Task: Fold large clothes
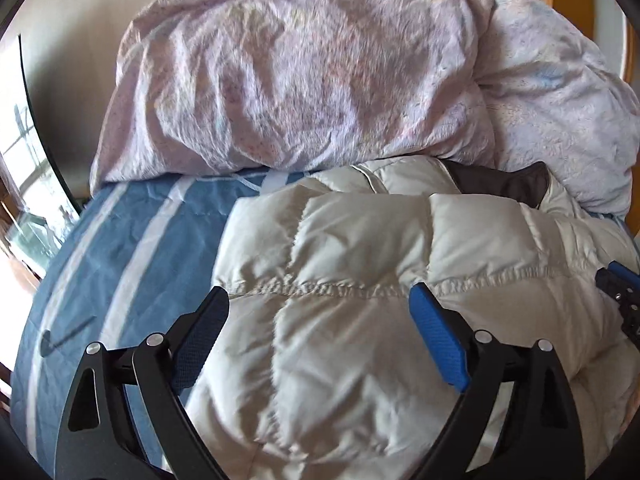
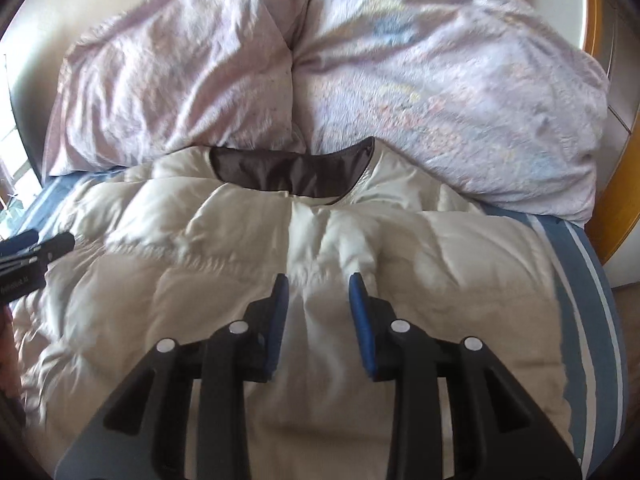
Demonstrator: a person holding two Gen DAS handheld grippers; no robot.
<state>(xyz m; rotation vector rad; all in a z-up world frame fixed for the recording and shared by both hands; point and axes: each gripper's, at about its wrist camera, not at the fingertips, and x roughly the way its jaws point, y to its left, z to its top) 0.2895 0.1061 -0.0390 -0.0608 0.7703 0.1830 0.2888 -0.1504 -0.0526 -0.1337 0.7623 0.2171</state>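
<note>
Two handheld grippers are hovering over a cream quilted down jacket (image 2: pixel 312 240) that is lying spread on a bed, its dark brown collar lining (image 2: pixel 288 170) pointing toward two rumpled lilac pillows (image 2: pixel 440 92) at the head. Most of the folding is, by the look of it, still waiting to be done: the body of the garment is sitting broad and puffy across the blue-and-white striped sheet (image 1: pixel 120 248), and no neat, compact bundle is showing; whether the sleeves are tucked under cannot be told from these views. The left gripper (image 1: pixel 320 300) is standing with its fingers spread wide above the jacket's left edge, nothing caught between the blue pads. The right gripper (image 2: pixel 318 280) is holding its fingers a narrow gap apart over the middle of the jacket; a ridge of fabric is rising just ahead of the tips, but the pads are not pinching it. Both tools are aiming downward at the cloth, suggesting a fresh grasp is being lined up before the next fold.
</note>
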